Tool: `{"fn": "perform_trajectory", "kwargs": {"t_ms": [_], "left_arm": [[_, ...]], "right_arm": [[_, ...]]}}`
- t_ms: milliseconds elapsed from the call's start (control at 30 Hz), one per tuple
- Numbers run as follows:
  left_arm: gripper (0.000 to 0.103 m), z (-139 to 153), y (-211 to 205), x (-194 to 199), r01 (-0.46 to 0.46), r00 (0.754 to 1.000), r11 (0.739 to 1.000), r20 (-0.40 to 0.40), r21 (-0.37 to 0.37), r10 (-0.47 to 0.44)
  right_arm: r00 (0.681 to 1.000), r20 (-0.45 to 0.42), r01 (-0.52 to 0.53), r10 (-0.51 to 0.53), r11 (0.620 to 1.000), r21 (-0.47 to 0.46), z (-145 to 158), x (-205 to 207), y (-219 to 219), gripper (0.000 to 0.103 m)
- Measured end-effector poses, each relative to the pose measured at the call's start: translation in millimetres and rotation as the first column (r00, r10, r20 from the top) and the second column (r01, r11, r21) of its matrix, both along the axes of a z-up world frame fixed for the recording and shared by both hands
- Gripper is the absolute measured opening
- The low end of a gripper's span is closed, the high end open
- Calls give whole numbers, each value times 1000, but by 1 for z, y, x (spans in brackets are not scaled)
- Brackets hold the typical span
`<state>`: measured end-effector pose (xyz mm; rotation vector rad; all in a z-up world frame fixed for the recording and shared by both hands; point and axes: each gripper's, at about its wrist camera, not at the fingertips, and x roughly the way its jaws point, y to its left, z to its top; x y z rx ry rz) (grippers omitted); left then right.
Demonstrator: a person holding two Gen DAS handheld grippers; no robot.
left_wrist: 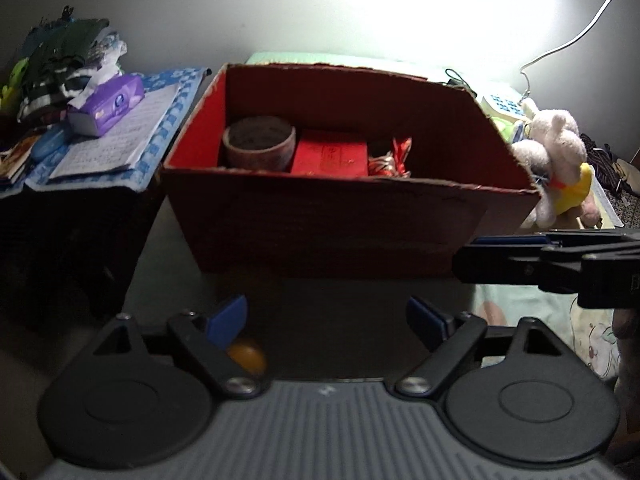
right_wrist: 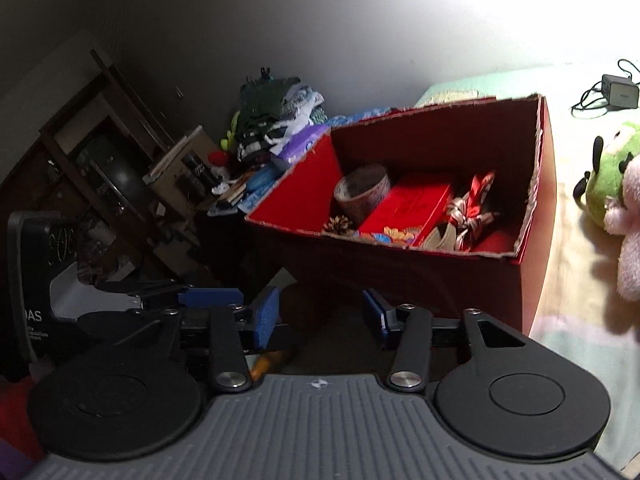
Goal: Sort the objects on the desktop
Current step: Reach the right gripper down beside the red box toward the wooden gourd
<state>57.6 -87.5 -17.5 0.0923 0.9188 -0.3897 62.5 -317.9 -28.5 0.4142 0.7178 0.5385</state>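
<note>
Right now both tools hang just in front of the red cardboard box, which blocks the way ahead. Left tool is spread wide, nothing between its blue pads; a small orange object lies beneath its left finger. Right tool is also released and empty, jaws narrower. Inside the box: tape roll at left, red flat case touching it, ribbon bundle beside that, pine cone near the front wall. Left of the box, a side stand with blue patterned cloth carries a purple tissue pack, papers, piled clothes. Plush toy lies just right of the box on the bed; charger sits well behind.
</note>
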Motion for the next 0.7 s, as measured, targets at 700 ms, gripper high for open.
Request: {"fn": "perform_trajectory", "kwargs": {"t_ms": [700], "left_arm": [[62,-59,64,59,48,957,990,-276,-133,-84]], "right_arm": [[921,-390,75,-1,982,175,-61,51,62,45]]}}
